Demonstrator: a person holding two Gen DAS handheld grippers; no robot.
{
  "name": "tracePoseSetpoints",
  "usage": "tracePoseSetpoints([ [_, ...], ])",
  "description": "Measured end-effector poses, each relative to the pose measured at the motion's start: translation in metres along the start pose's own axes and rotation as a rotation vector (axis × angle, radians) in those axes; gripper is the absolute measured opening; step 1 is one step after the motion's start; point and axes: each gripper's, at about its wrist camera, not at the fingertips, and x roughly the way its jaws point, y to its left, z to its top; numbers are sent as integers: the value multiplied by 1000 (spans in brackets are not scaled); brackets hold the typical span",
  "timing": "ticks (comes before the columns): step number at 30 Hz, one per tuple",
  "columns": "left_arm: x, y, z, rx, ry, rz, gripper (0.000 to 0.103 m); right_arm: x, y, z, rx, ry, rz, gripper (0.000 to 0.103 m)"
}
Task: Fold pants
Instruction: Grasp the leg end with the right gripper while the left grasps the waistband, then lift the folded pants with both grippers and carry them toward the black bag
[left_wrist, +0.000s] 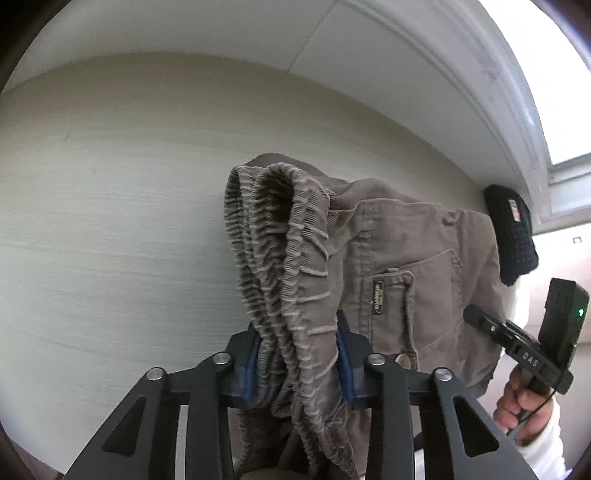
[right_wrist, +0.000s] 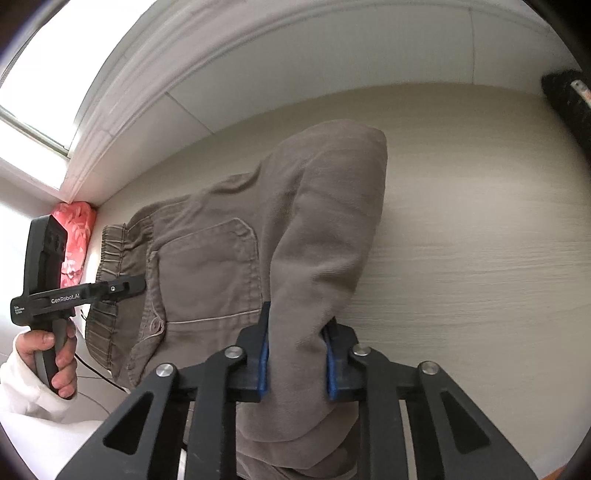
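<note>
**Pants gripped at both ends, held over the table**

While both grippers hold cloth, the pants (left_wrist: 388, 258) hang mid-frame in both views, brown corduroy, bunched, over the pale table (left_wrist: 110, 221). Whether any cloth touches the surface, I can't tell.

- Left gripper (left_wrist: 299, 362): jaws pinching the gathered elastic waistband (left_wrist: 280, 229), two layers stacked between the blue pads (left_wrist: 345, 365). Bottom centre of the left wrist view.
- Right gripper (right_wrist: 295, 362): jaws pinching a thick doubled fold, probably the leg end. Bottom centre of the right wrist view.
- Back pocket (right_wrist: 210, 266) faces the right camera, with a button (left_wrist: 402, 357) showing at lower centre of the left view.

Risks, my read:
- The waistband is ribbed and bulky, so one layer may slip out if the left hand pulls sideways, and the fold would go lopsided.
- The right grip looks like a wad, not a clean edge. Laid down like this it likely leaves a lump or a twisted leg.
- Uneven heights between the hands would skew the crease.

Around:
- Dark knitted item (left_wrist: 511, 236) at right of the left view, by the wall. It sits close to the landing area and could get covered.
- Red patterned cloth (right_wrist: 75, 243) at left of the right view, at the table's edge.
- Window (right_wrist: 33, 92) upper left, white moulding (right_wrist: 155, 74) beneath it.
- A cable (right_wrist: 99, 373) trails below the left handle and could snag a hanging hem.
</note>
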Motion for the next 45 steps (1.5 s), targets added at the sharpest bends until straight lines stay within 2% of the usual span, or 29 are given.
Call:
tracePoseSetpoints([
  [4,-7,-13,2,35,-8,-65,29,-29,-5,-3,51,-75,-10,16],
  [10,-11,-61,8,131,-7,-151,29,-81,-16,-13,112,-174,-99,16],
  [14,-11,-109,17,212,-8,-196,29,-119,-35,-22,147,-236,-145,16],
  [20,-2,-189,22,294,-30,-220,29,-164,-82,-21,165,-303,-176,16],
  [25,18,-258,23,298,-62,-217,29,-195,-139,-1,131,-328,-168,16],
  [32,64,-381,33,250,-107,-207,29,-251,-245,36,88,-349,-109,16],
  [38,90,-472,52,260,-162,-213,29,-293,-305,73,45,-376,-121,16],
  [39,85,-469,53,260,-166,-216,29,-299,-314,80,48,-382,-118,16],
  [41,94,-488,61,258,-170,-220,29,-305,-330,93,51,-382,-117,16],
  [45,117,-489,64,238,-138,-213,29,-303,-366,111,65,-322,-128,16],
])
